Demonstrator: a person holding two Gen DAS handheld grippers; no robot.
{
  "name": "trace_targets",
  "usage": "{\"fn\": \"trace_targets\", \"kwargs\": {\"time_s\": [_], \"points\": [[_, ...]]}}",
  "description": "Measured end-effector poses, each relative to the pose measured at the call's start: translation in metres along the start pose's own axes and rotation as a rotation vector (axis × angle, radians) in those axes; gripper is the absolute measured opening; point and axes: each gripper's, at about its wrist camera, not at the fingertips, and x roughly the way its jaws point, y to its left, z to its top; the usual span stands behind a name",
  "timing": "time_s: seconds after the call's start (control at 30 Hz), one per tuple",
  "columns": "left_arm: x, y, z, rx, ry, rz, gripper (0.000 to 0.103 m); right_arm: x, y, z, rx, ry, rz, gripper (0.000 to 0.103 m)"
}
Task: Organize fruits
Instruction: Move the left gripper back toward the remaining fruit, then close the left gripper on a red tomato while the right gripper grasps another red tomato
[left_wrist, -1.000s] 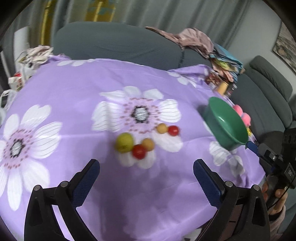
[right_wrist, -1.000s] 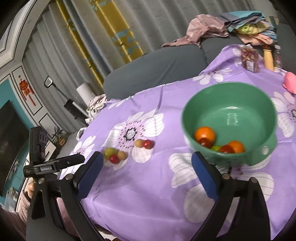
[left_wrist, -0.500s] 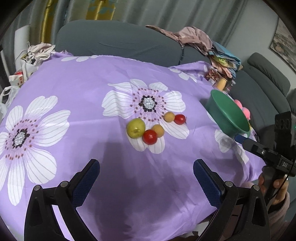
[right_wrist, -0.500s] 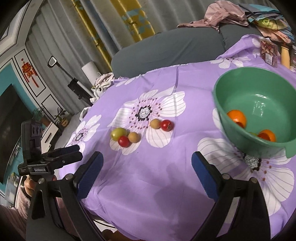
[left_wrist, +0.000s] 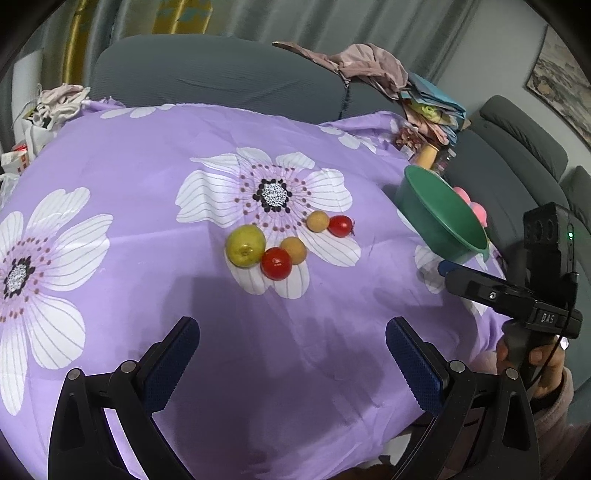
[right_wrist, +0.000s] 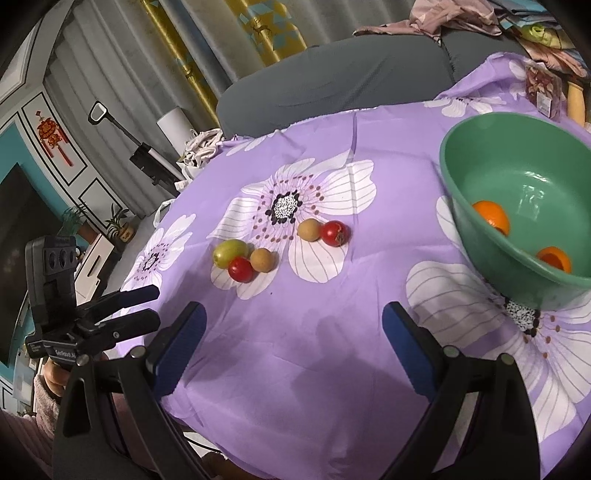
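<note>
Several small fruits lie together on the purple flowered cloth (left_wrist: 147, 155): a green pear (left_wrist: 245, 245), a red tomato (left_wrist: 276, 263), a tan round fruit (left_wrist: 293, 250), a second tan fruit (left_wrist: 318, 220) and a second tomato (left_wrist: 340, 225). The same cluster shows in the right wrist view, with the pear (right_wrist: 229, 252) at its left end. A green bowl (right_wrist: 491, 162) at the right holds oranges (right_wrist: 492, 218). My left gripper (left_wrist: 291, 356) is open, short of the fruits. My right gripper (right_wrist: 291, 341) is open too, nothing between its fingers.
A grey sofa (left_wrist: 207, 70) runs behind the table, with piled clothes (left_wrist: 369, 66) on its back. Jars and packets (right_wrist: 543, 88) stand at the far right corner by the bowl. A pink toy (left_wrist: 478, 210) sits beyond the bowl. The cloth's front edge hangs near both grippers.
Both views have swung so the fruit cluster sits more central and nearer. The bowl has slid toward the right edge of the right wrist view. Both grippers stay open.
</note>
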Motion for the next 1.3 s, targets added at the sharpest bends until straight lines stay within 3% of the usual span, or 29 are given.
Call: {"fn": "trace_targets", "kwargs": {"time_s": [0.2, 0.47, 0.7, 0.83, 1.3], "points": [[0.005, 0.001, 0.002, 0.013, 0.008, 0.005, 0.100, 0.010, 0.001, 0.004, -0.021, 0.022, -0.018, 0.097], [0.012, -0.008, 0.013, 0.053, 0.011, -0.041, 0.100, 0.023, 0.003, 0.024, -0.075, 0.041, -0.075, 0.097], [0.035, -0.013, 0.023, 0.093, 0.074, -0.050, 0.099, 0.033, 0.003, 0.040, -0.092, 0.056, -0.081, 0.096], [0.045, -0.012, 0.028, 0.094, 0.110, -0.058, 0.084, 0.040, 0.001, 0.046, -0.099, 0.072, -0.082, 0.095], [0.073, -0.012, 0.039, 0.153, 0.198, 0.014, 0.060, 0.052, -0.012, 0.053, -0.084, 0.095, -0.075, 0.093]]}}
